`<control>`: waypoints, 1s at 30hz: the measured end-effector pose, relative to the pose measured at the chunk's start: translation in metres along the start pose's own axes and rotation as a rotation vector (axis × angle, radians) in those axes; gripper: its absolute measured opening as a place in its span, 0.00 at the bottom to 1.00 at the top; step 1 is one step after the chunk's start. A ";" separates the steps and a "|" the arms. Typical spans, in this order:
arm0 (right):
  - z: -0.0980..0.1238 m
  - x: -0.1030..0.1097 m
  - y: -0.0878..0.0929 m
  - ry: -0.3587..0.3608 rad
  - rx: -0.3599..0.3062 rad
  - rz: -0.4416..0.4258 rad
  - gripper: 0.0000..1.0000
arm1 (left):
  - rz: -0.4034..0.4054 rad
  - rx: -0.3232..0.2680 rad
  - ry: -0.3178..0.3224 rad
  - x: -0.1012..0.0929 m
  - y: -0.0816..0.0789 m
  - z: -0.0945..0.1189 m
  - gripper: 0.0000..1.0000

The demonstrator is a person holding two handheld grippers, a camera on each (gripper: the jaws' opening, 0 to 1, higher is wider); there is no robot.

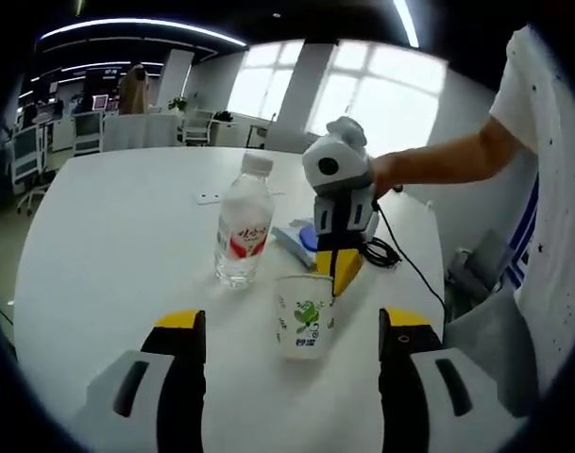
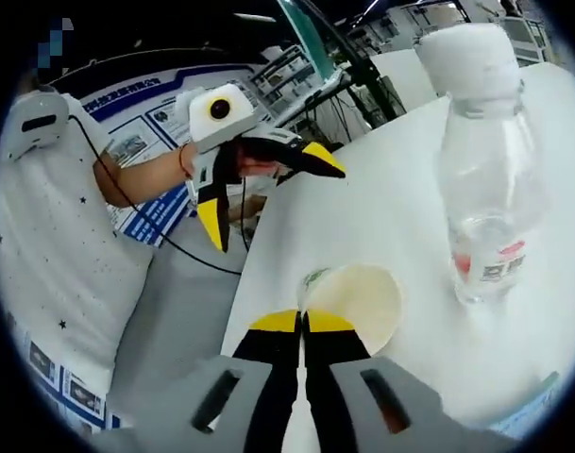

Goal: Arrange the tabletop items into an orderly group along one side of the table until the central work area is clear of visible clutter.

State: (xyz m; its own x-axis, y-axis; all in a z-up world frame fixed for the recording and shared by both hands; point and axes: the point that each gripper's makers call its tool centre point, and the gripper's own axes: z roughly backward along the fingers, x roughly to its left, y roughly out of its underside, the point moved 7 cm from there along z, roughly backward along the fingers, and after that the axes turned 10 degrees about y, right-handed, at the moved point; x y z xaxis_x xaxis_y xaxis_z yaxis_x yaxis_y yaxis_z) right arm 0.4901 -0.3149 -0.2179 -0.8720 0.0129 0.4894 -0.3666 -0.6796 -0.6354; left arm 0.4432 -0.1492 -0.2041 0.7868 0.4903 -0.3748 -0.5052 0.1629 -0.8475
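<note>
In the left gripper view, the left tongs stand wide apart with nothing between them, low over the white tabletop, their yellow-tipped jaws aimed at the paper cup. The cup stands upright just ahead of them, printed with a green figure. The right tongs come down from above onto the cup's far rim, held by a person's hand.

In the right gripper view, the right tongs are pressed together on the near rim of the paper cup, whose open mouth faces the camera. The left tongs hang apart off the tabletop's edge, beside the person's white shirt.

A clear water bottle with a white cap and red label stands upright just beside the cup, to its left in the left gripper view. Behind the cup lies a blue-and-white packet, and a black cable trails toward the tabletop's edge.
</note>
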 end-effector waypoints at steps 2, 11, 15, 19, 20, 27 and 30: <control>0.006 0.002 -0.002 0.017 -0.002 0.007 0.00 | -0.004 -0.001 0.002 -0.001 -0.001 0.001 0.76; 0.043 0.008 -0.005 0.155 0.039 0.064 0.00 | -0.019 -0.015 0.013 -0.006 -0.003 0.002 0.75; 0.058 0.008 -0.006 0.230 0.069 0.095 0.00 | -0.022 -0.024 0.016 -0.008 -0.003 0.003 0.75; 0.073 0.006 -0.011 0.308 0.090 0.146 0.00 | -0.024 -0.033 0.020 -0.010 -0.004 0.003 0.75; 0.077 0.004 -0.013 0.337 0.110 0.177 0.00 | -0.026 -0.034 0.021 -0.010 -0.004 0.003 0.75; 0.091 -0.004 -0.024 0.450 0.187 0.275 0.00 | -0.029 -0.047 0.024 -0.012 -0.005 0.003 0.75; 0.091 -0.012 -0.022 0.501 0.295 0.376 0.00 | -0.031 -0.049 0.021 -0.012 -0.005 0.005 0.75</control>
State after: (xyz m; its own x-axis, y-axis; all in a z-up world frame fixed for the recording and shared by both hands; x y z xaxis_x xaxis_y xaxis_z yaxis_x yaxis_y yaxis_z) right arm 0.5378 -0.3672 -0.1553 -0.9933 0.0263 -0.1127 0.0318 -0.8745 -0.4840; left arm 0.4342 -0.1516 -0.1935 0.8095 0.4675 -0.3553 -0.4626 0.1351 -0.8762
